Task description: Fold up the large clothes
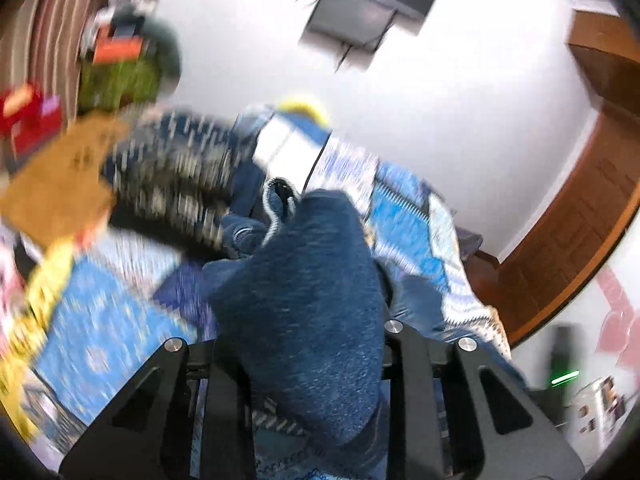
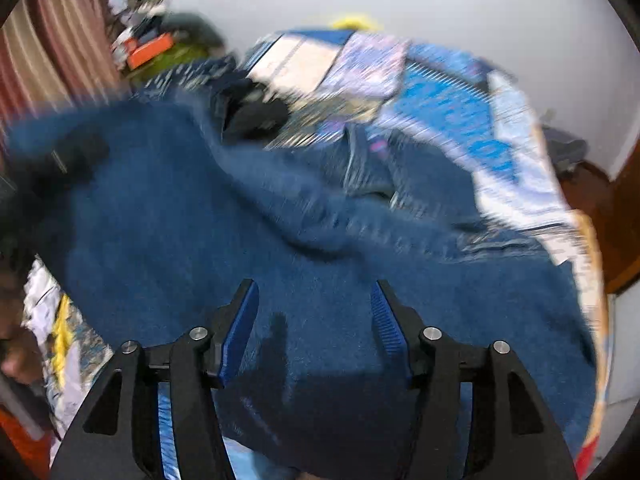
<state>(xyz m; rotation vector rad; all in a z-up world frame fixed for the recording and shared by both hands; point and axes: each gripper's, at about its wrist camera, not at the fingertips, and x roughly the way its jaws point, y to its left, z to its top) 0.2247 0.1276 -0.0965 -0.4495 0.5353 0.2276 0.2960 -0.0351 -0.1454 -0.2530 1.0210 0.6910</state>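
A large dark blue fleecy garment [image 2: 248, 216] lies spread over a bed with a blue patterned cover [image 2: 452, 104]. My right gripper [image 2: 314, 296] is open just above the cloth, its blue fingertips [image 2: 242, 320] wide apart with nothing between them. In the left wrist view a fold of the same garment [image 1: 308, 300] drapes over my left gripper [image 1: 312, 344] and hides its fingertips; the cloth hangs lifted from between the fingers. Both views are blurred by motion.
A dark patterned garment [image 1: 176, 176] and a brown cushion [image 1: 56, 184] lie at the bed's far left. Cluttered shelf with an orange box [image 2: 150, 50] by striped curtains. White wall with a mounted screen [image 1: 368, 4]. Wooden door [image 1: 580, 208] on the right.
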